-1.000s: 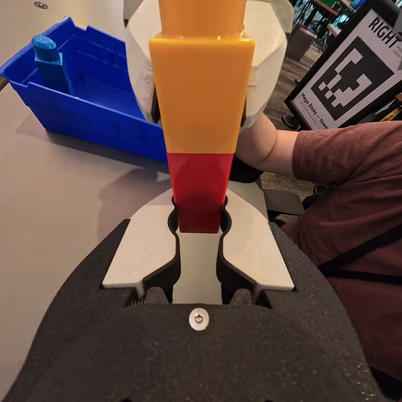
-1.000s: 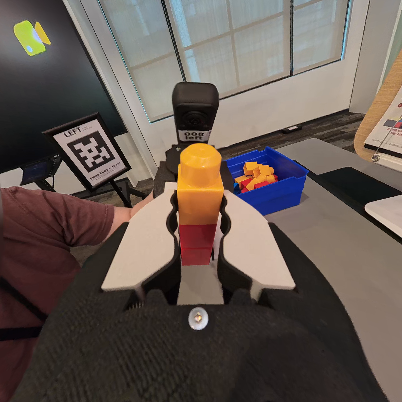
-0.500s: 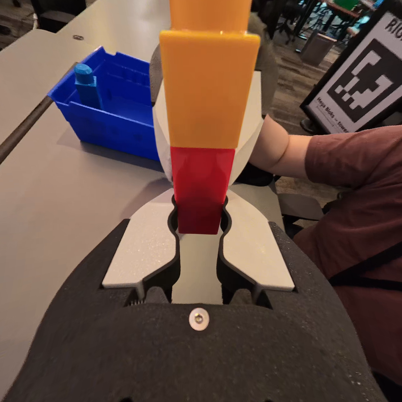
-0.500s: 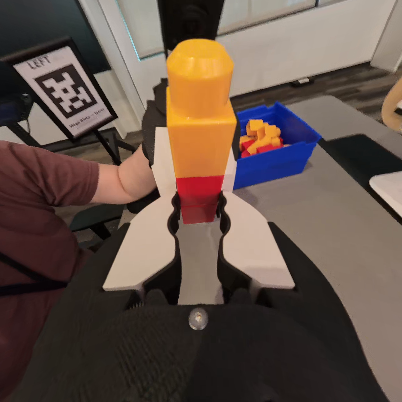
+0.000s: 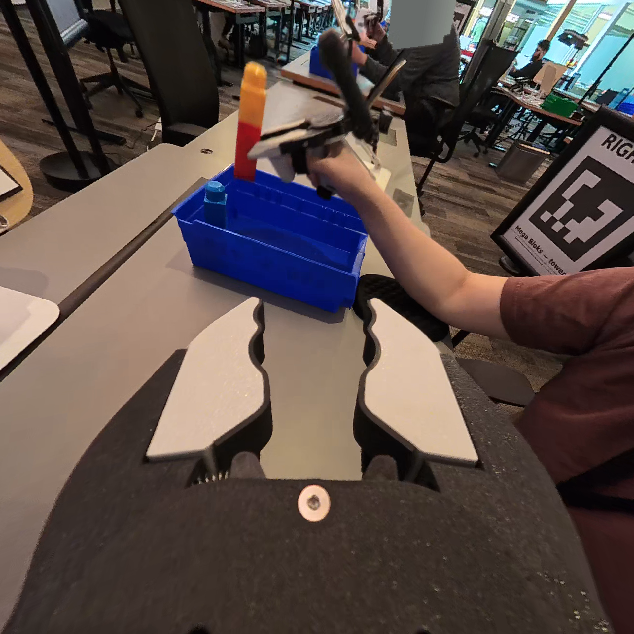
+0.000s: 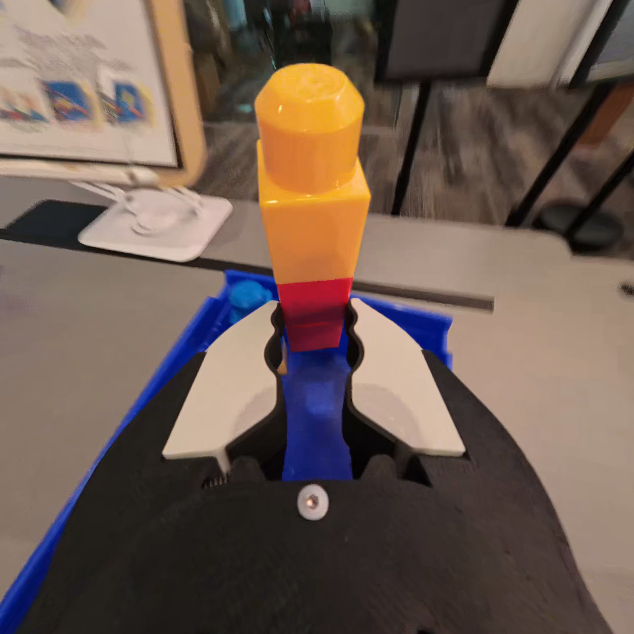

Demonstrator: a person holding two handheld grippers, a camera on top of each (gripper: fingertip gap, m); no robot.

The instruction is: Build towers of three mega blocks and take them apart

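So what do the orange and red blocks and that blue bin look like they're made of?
Orange block and red block: seemingly hard molded plastic, glossy, with sharp highlights and crisp edges. Blue bin: likely stiffer molded plastic, duller satin sheen, thin ribbed walls.

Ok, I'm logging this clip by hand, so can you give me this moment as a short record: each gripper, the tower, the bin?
left gripper: open, nothing between its fingers, over the grey table
right gripper: shut on the tower's red block
tower: orange block stacked on the red one, held upright above the bin
blue bin: holds one blue block standing in a corner
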